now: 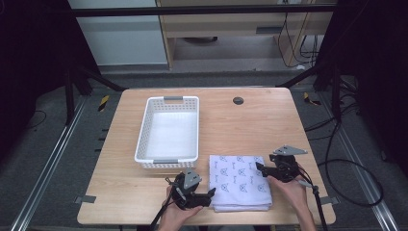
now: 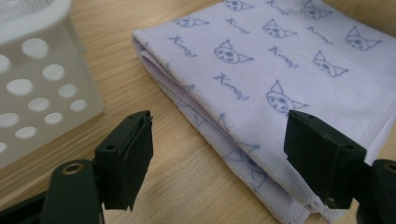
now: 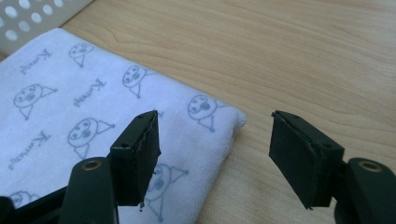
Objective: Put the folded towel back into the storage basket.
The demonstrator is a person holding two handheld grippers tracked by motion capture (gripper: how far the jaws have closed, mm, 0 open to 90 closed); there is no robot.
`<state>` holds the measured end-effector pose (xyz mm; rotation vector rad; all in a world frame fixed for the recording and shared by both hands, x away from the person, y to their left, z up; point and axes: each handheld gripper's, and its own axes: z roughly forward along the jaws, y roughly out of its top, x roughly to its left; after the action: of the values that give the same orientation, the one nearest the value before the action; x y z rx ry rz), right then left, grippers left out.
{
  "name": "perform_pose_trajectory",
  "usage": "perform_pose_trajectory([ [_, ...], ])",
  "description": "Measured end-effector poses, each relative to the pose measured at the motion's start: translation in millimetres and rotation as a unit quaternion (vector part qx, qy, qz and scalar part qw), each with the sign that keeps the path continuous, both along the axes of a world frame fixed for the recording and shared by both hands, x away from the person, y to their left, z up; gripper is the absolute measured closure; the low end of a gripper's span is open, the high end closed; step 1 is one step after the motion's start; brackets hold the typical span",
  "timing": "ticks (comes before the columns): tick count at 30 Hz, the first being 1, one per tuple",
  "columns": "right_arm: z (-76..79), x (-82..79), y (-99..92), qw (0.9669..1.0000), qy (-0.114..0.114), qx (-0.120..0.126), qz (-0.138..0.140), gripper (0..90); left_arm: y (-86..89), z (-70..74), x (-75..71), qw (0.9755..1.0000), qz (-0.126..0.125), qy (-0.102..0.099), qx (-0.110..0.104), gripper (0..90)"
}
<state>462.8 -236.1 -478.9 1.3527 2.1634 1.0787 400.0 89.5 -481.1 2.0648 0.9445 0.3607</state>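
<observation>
A folded towel (image 1: 240, 182) lies flat on the table (image 1: 250, 120), between the two claws. The left claw (image 1: 210, 194) sits at the towel's near left corner, jaws wide apart, with the folded edge (image 2: 219, 130) running between them and neither pad pressing it. The right claw (image 1: 260, 167) stands open at the towel's right edge; one jaw hangs over the cloth (image 3: 93, 116), the other over bare wood. The white basket (image 1: 168, 130), beyond the left claw, holds nothing.
</observation>
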Motion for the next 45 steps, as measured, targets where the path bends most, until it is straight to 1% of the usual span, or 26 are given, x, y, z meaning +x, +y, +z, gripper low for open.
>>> perform_pose_trajectory([
  [3, -2.3, 0.8, 1.4, 1.0, 0.004, -0.002, 0.003, 34.7, -1.5, -1.3, 0.5, 1.0, -0.001, -0.001, 0.004, 23.4],
  [5, -3.6, 1.4, 2.3, 1.0, 0.006, -0.006, 0.003, 35.1, -3.0, -2.8, 1.1, 1.0, -0.001, 0.002, 0.004, 23.8],
  [8, -4.8, 2.0, 2.7, 0.9999, 0.011, -0.005, 0.005, 36.1, -5.4, -5.6, 1.9, 0.9999, -0.002, 0.007, 0.008, 24.9],
  [9, -6.6, 2.7, 3.2, 0.9999, 0.012, -0.009, 0.007, 36.7, -7.3, -7.4, 2.3, 0.9999, -0.003, 0.01, 0.009, 25.0],
  [12, -8.6, 2.9, 5.7, 0.9997, 0.019, -0.013, 0.01, 37.8, -9.6, -9.3, 2.8, 0.9998, -0.006, 0.012, 0.012, 25.2],
  [13, -9.5, 3.5, 5.9, 0.9996, 0.018, -0.016, 0.013, 38.4, -10.5, -10.0, 2.8, 0.9998, -0.005, 0.013, 0.012, 25.3],
  [16, -10.3, 3.8, 6.9, 0.9996, 0.02, -0.014, 0.014, 39.5, -12.0, -11.8, 3.2, 0.9998, -0.007, 0.015, 0.012, 25.4],
  [17, -11.6, 4.3, 7.0, 0.9996, 0.022, -0.012, 0.013, 40.6, -13.6, -13.7, 3.6, 0.9997, -0.008, 0.018, 0.015, 25.4],
  [21, -13.3, 4.8, 7.3, 0.9994, 0.029, -0.008, 0.014, 41.6, -15.3, -15.2, 4.4, 0.9997, -0.008, 0.022, 0.013, 25.5],
  [22, -14.2, 5.6, 7.0, 0.9994, 0.03, -0.008, 0.015, 42.0, -15.3, -15.9, 5.3, 0.9996, -0.007, 0.026, 0.011, 25.6],
  [23, -14.2, 5.6, 7.0, 0.9994, 0.03, -0.008, 0.015, 42.0, -15.3, -15.9, 5.3, 0.9996, -0.007, 0.026, 0.011, 25.8],
  [24, -15.7, 6.6, 6.8, 0.9994, 0.033, -0.002, 0.014, 42.7, -15.8, -17.2, 5.9, 0.9995, -0.005, 0.031, 0.008, 26.0],
  [25, -15.7, 6.6, 6.8, 0.9994, 0.033, -0.002, 0.014, 42.7, -15.8, -17.2, 5.9, 0.9995, -0.005, 0.031, 0.008, 26.1],
  [26, -16.6, 7.4, 6.5, 0.9992, 0.036, 0.001, 0.015, 43.9, -16.6, -18.2, 6.2, 0.9993, -0.002, 0.036, 0.005, 26.4],
  [32, -17.7, 6.4, 7.6, 0.9991, 0.039, 0.007, 0.014, 47.1, -18.2, -20.0, 7.6, 0.999, 0.001, 0.045, -0.001, 27.8],
  [33, -17.7, 6.4, 7.7, 0.9991, 0.04, 0.007, 0.014, 47.6, -18.2, -20.4, 8.6, 0.9986, 0.001, 0.052, -0.005, 28.0],
  [39, -18.3, 6.9, 7.3, 0.9987, 0.047, 0.015, 0.012, 50.7, -19.4, -20.7, 8.5, 0.9987, -0.003, 0.05, -0.004, 29.7],
  [42, -18.7, 7.1, 7.1, 0.9985, 0.049, 0.02, 0.011, 51.6, -20.6, -20.7, 8.4, 0.9987, -0.001, 0.051, -0.005, 30.2],
  [43, -18.9, 7.3, 6.9, 0.9983, 0.051, 0.025, 0.012, 52.2, -20.9, -20.6, 8.6, 0.9987, -0.002, 0.051, -0.004, 30.4],
  [45, -19.5, 7.2, 6.6, 0.9982, 0.052, 0.029, 0.011, 52.6, -21.4, -19.7, 8.8, 0.9985, -0.004, 0.055, -0.001, 31.6],
])
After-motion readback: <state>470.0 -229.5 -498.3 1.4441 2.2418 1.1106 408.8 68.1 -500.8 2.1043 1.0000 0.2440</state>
